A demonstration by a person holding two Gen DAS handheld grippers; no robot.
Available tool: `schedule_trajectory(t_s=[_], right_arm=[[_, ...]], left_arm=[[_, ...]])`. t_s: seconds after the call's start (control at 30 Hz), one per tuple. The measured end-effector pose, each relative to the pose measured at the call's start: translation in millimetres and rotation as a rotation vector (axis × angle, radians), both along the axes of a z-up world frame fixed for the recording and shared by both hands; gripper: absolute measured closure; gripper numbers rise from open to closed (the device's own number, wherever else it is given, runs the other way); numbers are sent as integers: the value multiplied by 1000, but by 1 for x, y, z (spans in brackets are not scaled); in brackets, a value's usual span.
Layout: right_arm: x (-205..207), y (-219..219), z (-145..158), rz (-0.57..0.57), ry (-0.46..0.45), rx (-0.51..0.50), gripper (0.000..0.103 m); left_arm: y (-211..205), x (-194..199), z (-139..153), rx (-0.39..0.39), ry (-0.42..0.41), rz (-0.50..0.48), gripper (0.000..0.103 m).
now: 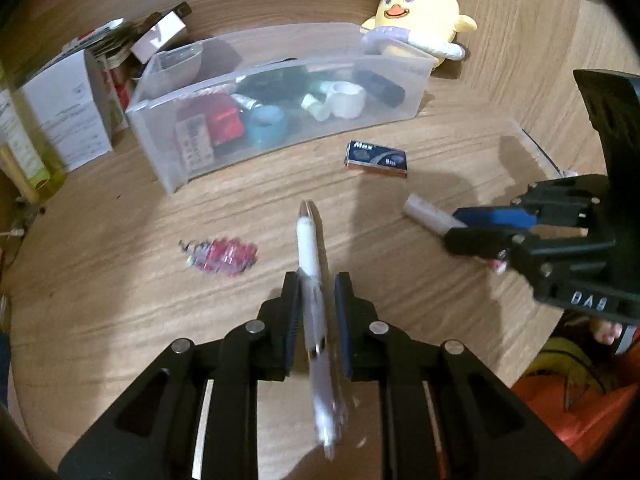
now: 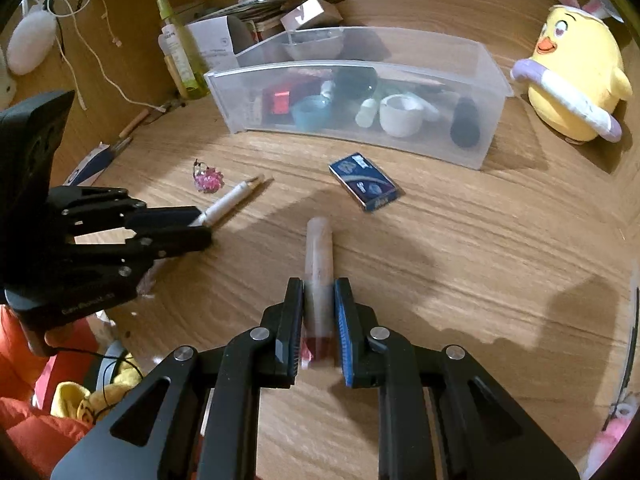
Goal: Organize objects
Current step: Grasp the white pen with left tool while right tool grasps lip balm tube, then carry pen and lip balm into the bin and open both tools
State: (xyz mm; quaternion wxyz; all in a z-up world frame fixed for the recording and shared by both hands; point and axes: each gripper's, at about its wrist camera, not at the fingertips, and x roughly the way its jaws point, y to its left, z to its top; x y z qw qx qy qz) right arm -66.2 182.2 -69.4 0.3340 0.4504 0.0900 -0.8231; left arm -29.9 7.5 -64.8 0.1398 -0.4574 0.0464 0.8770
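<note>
My left gripper is shut on a clear pen with a white grip, held above the wooden table. It also shows in the right wrist view with the pen. My right gripper is shut on a frosted tube with a red end; it shows in the left wrist view with the tube. The clear plastic bin stands ahead and holds tape rolls, a red box and dark items.
A blue staple box and a pink bead charm lie on the table in front of the bin. A yellow chick plush sits to its right. Boxes and bottles stand left.
</note>
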Motion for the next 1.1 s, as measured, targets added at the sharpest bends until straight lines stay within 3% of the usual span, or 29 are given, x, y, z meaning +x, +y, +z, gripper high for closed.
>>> schedule_trajectory(t_s=[0.27, 0.43, 0.9, 1.1], right_arm=[[-4, -11, -1, -6, 46, 17, 89], [-9, -6, 7, -45, 47, -28, 89], [-25, 13, 98, -128, 255, -194, 89], [-32, 11, 120, -137, 300, -226, 89]], left_arm=[[0, -9, 0, 17, 11, 15, 93], [-6, -13, 4, 46, 10, 44, 93], [-29, -14, 99, 136, 272, 114, 93], [-31, -18, 121, 156, 330, 119, 93]])
